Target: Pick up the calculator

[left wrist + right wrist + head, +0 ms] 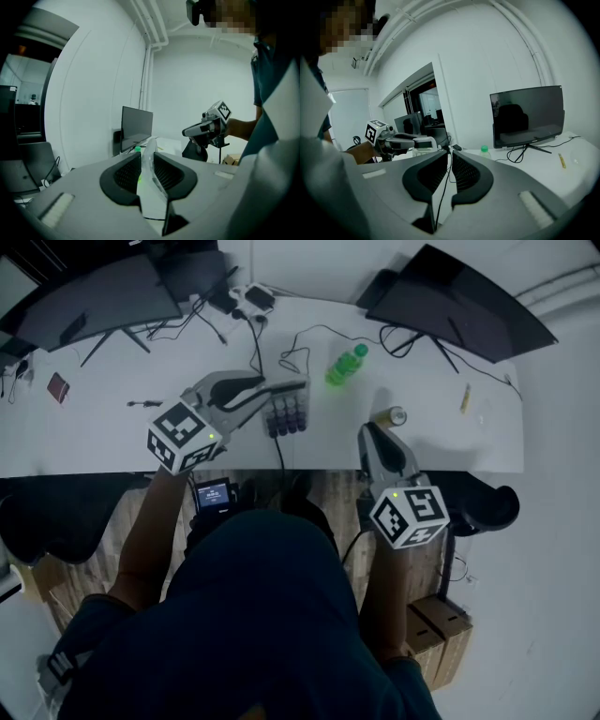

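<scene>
In the head view the calculator [288, 412], dark with rows of keys, hangs at the tips of my left gripper [296, 388] over the white table [94, 437]. The left gripper view shows it edge-on as a thin pale slab [149, 183] pinched between the black pads. My left gripper is shut on it. My right gripper [371, 431] hovers at the table's near edge, to the right of the calculator, with its jaws together and nothing held. From the right gripper view the left gripper [433, 139] and the calculator [423, 146] show at the left.
A green bottle [345, 365] lies behind the calculator, with a small can [397, 415] to its right. Two dark monitors [103, 296] [459, 306] stand at the back corners, with cables between them. A yellow pen [464, 397] lies at the right. A small dark red thing [58, 387] sits at the far left.
</scene>
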Demonstrator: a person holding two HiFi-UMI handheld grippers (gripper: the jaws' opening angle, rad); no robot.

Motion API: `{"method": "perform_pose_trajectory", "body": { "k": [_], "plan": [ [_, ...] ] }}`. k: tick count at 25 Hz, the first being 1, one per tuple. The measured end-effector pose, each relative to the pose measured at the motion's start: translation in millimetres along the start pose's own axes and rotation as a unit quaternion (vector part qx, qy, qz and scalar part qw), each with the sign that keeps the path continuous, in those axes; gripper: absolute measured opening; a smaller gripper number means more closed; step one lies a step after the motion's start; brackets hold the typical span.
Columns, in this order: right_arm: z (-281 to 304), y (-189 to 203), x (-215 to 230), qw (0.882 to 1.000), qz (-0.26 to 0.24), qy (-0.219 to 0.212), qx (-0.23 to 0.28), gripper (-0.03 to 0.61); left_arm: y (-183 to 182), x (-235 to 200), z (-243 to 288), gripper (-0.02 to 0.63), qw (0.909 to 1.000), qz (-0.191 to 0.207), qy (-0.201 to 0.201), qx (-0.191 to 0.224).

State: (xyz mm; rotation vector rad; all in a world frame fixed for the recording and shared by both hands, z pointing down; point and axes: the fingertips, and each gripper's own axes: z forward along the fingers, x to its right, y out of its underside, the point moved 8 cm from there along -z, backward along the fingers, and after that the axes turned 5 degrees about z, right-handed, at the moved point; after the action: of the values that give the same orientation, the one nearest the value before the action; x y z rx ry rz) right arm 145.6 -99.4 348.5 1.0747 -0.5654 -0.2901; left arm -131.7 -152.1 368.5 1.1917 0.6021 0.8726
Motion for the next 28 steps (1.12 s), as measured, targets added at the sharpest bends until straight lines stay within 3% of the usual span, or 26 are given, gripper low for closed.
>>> {"method": "perform_pose_trajectory", "body": {
  "k": [23,28],
  "plan": [
    [-7.1,11.4,7.0,1.000,0.014,0.001,-0.007,0.015,-8.0,8.0,-6.9,0.080,0.9999,0.002,-0.005,0.013],
    [5.5,10.9,6.4,0.998,-0.030,0.011,-0.046,0.013,-5.8,2.3,-6.4,0.080,0.9999,-0.005,-0.008,0.008]
  ]
}}
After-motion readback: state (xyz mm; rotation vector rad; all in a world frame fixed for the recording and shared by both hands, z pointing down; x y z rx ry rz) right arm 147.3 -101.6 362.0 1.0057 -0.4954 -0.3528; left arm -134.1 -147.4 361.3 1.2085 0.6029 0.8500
